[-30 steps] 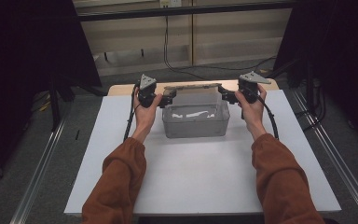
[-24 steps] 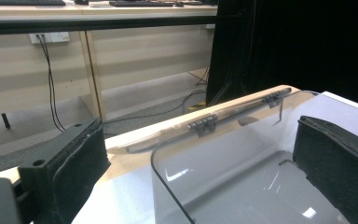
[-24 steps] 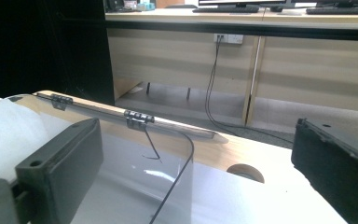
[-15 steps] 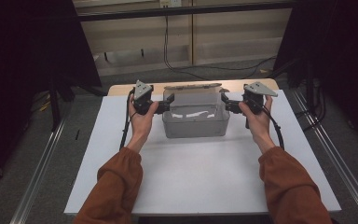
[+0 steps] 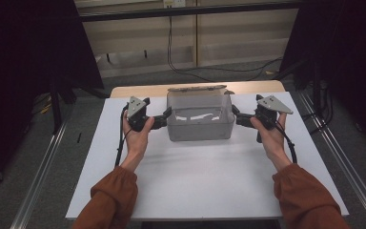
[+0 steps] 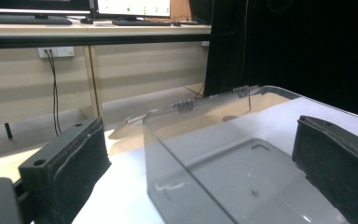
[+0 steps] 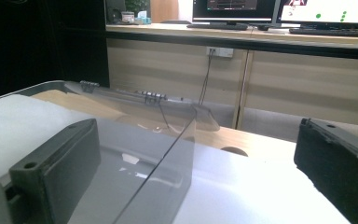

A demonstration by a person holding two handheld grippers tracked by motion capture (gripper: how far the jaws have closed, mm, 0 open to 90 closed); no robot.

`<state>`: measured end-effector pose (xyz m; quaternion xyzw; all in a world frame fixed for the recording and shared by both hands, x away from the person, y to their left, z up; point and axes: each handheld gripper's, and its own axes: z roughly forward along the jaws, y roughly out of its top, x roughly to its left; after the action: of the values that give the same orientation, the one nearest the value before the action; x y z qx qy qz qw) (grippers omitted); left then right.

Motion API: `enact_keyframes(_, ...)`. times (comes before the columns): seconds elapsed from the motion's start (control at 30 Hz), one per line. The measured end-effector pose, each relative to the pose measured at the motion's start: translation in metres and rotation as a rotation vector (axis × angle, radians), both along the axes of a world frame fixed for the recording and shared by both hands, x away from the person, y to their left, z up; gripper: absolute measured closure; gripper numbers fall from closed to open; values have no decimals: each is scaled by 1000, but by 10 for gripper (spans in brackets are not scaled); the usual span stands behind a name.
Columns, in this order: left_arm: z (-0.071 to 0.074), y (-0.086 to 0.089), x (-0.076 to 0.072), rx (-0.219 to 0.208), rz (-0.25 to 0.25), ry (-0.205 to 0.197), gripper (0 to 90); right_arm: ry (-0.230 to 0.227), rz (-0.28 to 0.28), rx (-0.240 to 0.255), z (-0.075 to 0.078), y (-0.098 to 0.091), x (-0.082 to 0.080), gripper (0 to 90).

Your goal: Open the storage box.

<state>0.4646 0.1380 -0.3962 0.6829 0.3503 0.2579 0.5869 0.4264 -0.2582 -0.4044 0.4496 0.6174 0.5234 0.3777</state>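
A clear plastic box (image 5: 200,130) stands at the far middle of the white tabletop (image 5: 209,181), its hinged lid (image 5: 198,88) folded back behind it. My left gripper (image 5: 167,117) is at the box's left side wall and is open. In the left gripper view the left gripper (image 6: 203,140) straddles the wall of the box (image 6: 191,154), one jaw outside and one inside. My right gripper (image 5: 233,114) is open at the right side wall. The right gripper (image 7: 198,140) likewise straddles the box (image 7: 158,158). The box looks empty.
A wooden strip (image 5: 138,90) edges the table's far side. Metal rails (image 5: 43,167) run along both sides on the floor. Beyond the table are a beige wall with cables (image 5: 171,43) and a desk with monitors (image 7: 326,11).
Both hands have drawn a little toward me and outward along the box's sides. The box has stayed in place.
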Motion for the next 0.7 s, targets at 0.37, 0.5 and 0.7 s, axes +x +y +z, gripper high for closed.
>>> enact_keyframes(0.37,-9,17,-35,-26,21,-3,30,8,9,-15,-11,-4,-38,0)
enact_keyframes(0.5,-14,22,-48,-11,17,-3,30,-6,-16,-13,-13,-7,-51,0)
enact_keyframes(0.7,-21,29,-66,1,35,-5,30,-33,-27,-10,-16,-13,-70,0)
